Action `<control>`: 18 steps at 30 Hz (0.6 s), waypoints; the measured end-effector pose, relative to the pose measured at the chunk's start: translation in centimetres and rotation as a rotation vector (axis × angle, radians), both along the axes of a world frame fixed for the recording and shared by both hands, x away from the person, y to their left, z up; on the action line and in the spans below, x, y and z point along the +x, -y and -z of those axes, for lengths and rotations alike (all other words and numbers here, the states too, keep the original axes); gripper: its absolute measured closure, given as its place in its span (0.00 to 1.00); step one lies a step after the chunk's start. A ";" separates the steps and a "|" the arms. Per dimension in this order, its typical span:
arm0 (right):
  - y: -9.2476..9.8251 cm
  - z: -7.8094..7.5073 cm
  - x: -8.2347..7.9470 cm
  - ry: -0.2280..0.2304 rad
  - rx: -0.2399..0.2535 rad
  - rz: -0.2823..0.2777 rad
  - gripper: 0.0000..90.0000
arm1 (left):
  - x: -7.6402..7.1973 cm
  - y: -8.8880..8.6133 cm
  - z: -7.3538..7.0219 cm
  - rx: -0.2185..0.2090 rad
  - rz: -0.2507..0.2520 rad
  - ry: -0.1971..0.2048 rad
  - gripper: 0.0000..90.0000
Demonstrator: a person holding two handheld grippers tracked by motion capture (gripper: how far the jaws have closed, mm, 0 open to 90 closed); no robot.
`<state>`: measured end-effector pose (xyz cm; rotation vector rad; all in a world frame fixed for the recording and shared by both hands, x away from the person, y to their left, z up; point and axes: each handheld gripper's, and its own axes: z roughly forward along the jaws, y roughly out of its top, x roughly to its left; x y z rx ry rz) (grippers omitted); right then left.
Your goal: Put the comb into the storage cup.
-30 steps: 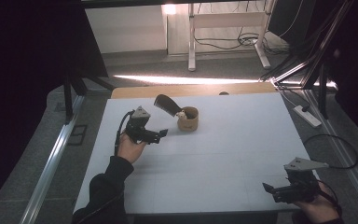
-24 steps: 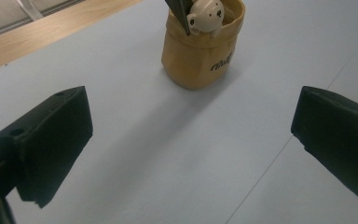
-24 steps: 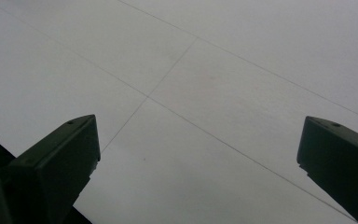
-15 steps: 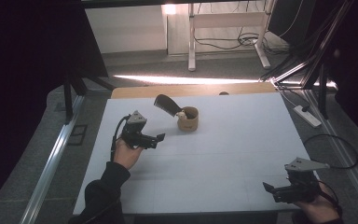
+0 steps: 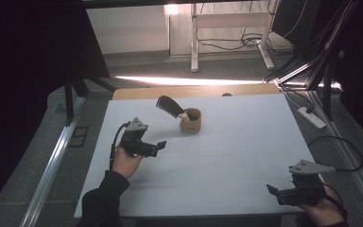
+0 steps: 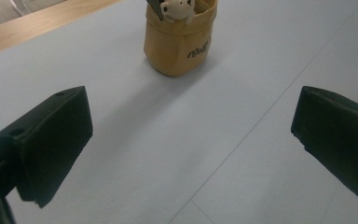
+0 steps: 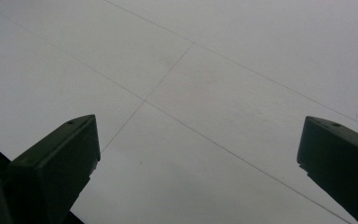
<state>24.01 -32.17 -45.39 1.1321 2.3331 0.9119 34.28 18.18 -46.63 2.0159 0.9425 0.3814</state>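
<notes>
One tan pouch (image 5: pixel 190 121), holding one small figure (image 6: pixel 172 8), stands far-right of the left gripper (image 5: pixel 160 144), apart from it. Left gripper: jaws wide, empty. Right gripper (image 5: pixel 270 189), near right: jaws wide, empty.

Room's looking pretty dim; a bright strip is glaring across the floor (image 5: pixel 189 81) top center; corners going black.

Left gripper (image 5: pixel 158 146) held low in left hand (image 5: pixel 125 162), jaws wide apart; right gripper (image 5: pixel 275 191) near counter (image 5: pixel 246 142) front edge, jaws wide too.
</notes>
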 end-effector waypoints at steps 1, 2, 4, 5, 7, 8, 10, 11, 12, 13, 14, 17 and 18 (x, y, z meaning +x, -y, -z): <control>0.0 0.0 0.0 0.000 0.000 -0.001 0.00 | -0.1 0.0 0.0 -0.004 0.000 -0.001 0.00; 0.0 0.0 0.0 0.000 0.000 -0.001 0.00 | -0.3 -0.1 0.0 -0.002 0.003 -0.002 0.00; 0.0 0.0 0.0 -0.001 -0.003 -0.002 0.00 | -0.7 -0.2 0.0 -0.009 -0.001 -0.003 0.00; 0.0 0.0 0.0 -0.002 -0.004 -0.002 0.00 | -0.9 -0.3 -0.1 -0.010 0.000 -0.005 0.00; 0.0 0.0 0.0 -0.002 -0.003 -0.002 0.00 | -1.2 -0.5 -0.1 -0.013 -0.002 -0.004 0.00; 0.0 0.0 0.0 -0.003 -0.002 -0.002 0.00 | -1.4 -0.6 -0.1 -0.015 -0.003 -0.005 0.00; 0.0 0.0 0.0 -0.004 -0.004 -0.003 0.00 | -1.7 -0.8 -0.1 -0.017 -0.005 -0.006 0.00; -0.1 0.0 0.0 -0.005 -0.005 -0.003 0.00 | -1.9 -0.9 -0.1 -0.020 -0.009 -0.006 0.00; -0.1 0.0 0.0 -0.005 -0.004 -0.003 0.00 | -2.0 -1.0 -0.1 -0.022 -0.008 -0.007 0.00; -0.1 0.0 0.0 -0.005 -0.005 -0.003 0.00 | -2.2 -1.1 -0.1 -0.026 -0.008 -0.007 0.00; -0.1 0.0 0.0 -0.006 -0.006 -0.003 0.00 | -2.4 -1.2 -0.2 -0.030 -0.010 -0.010 0.00; -0.1 0.1 0.0 -0.006 -0.006 -0.004 0.00 | -2.9 -1.4 -0.2 -0.032 -0.010 -0.010 0.00; -0.1 0.1 0.0 -0.007 -0.006 -0.004 0.00 | -3.0 -1.4 -0.2 -0.031 -0.009 -0.009 0.00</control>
